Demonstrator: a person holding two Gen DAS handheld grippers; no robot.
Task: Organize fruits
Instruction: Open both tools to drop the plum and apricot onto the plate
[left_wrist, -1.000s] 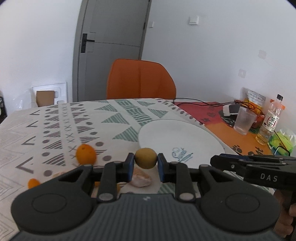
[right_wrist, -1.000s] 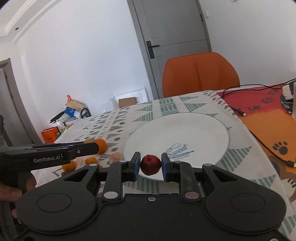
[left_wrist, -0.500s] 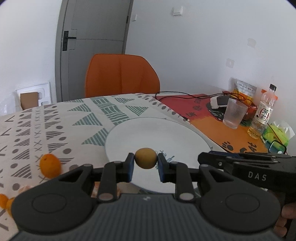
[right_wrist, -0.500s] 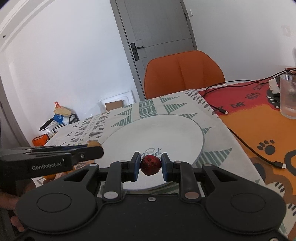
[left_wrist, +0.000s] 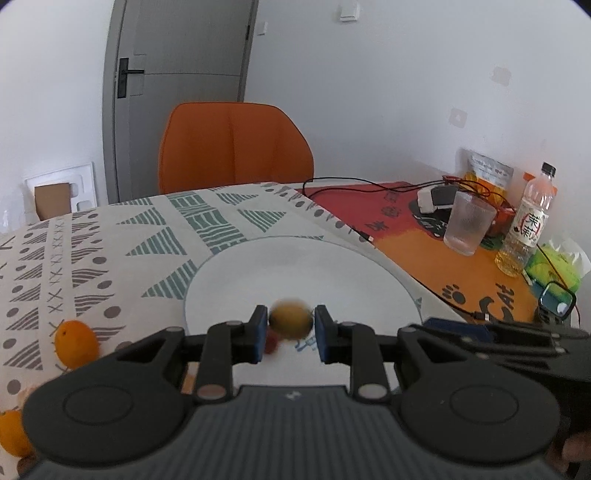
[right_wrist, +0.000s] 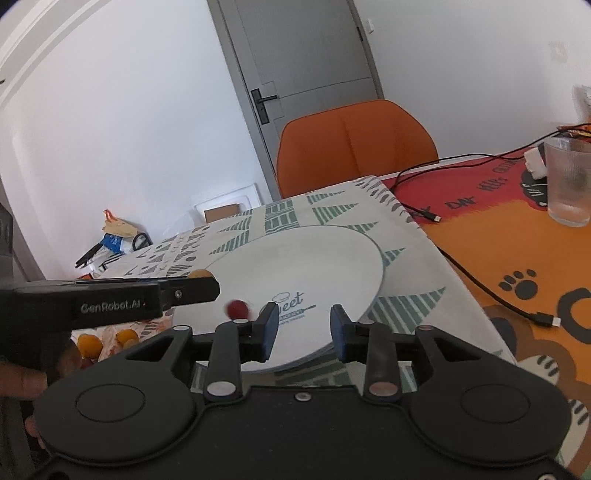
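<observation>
My left gripper (left_wrist: 290, 334) holds a blurred yellow-brown fruit (left_wrist: 290, 320) between its pads over the near edge of the white plate (left_wrist: 295, 273). My right gripper (right_wrist: 301, 328) is open and empty above the plate's near rim (right_wrist: 332, 273). A small red fruit (right_wrist: 237, 308) lies on the plate to the left of the right fingers; it shows in the left wrist view (left_wrist: 271, 341) too. The left gripper's body (right_wrist: 110, 299) crosses the right wrist view.
Oranges (left_wrist: 75, 343) lie on the patterned cloth left of the plate, with more (right_wrist: 90, 343) near its front. A glass (left_wrist: 467, 227), a bottle (left_wrist: 528, 229), cables and snack bags stand on the orange mat at the right. An orange chair (left_wrist: 236, 147) is behind the table.
My right gripper has opened and the red fruit now lies on the plate. Both grippers have moved in over the plate; the yellow-brown fruit is blurred between the left pads.
</observation>
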